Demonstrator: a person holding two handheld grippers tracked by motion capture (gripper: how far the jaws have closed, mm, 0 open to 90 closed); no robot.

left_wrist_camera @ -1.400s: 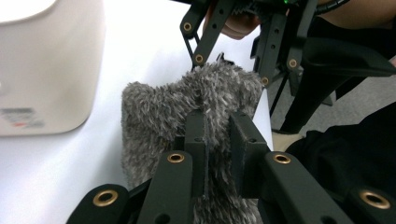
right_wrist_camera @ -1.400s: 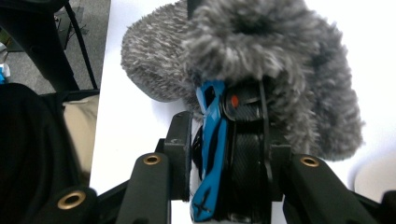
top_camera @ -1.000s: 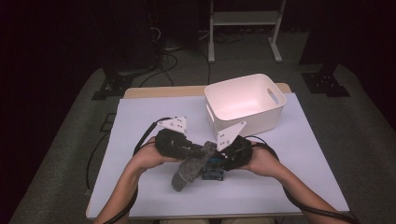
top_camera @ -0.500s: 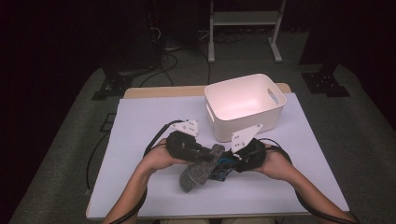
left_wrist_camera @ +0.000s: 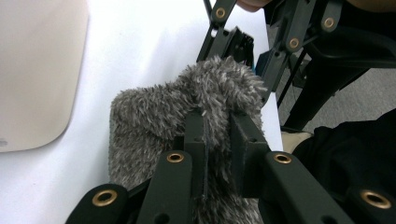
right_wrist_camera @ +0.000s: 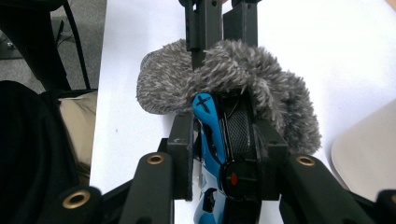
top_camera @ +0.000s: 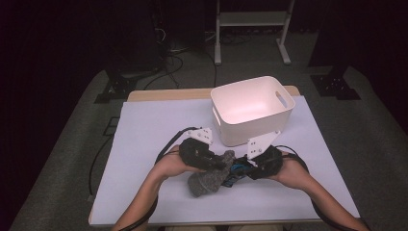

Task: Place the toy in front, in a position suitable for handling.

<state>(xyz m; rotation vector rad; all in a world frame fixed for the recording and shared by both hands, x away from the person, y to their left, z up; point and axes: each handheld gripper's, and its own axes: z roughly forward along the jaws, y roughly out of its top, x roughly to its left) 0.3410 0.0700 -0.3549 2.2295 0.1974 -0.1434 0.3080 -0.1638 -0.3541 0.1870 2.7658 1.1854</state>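
- The left gripper (top_camera: 222, 162) sits near the middle of the table's near half, its jaws closed tight on a fold at the mouth of a fuzzy grey sock (left_wrist_camera: 196, 107).
- In the high view the sock (top_camera: 208, 177) lies on the white table cover (top_camera: 144, 134), between the two hands and just near of a white bin (top_camera: 252, 108).
- The right gripper (right_wrist_camera: 224, 126) comes in from the right, its jaws partly closed around a blue and black toy car (right_wrist_camera: 219, 140), gripping it at the sides.
- The car's nose sits at the sock's opening, and the grey pile touches it at the top and right.
- The two grippers face each other, nearly tip to tip.
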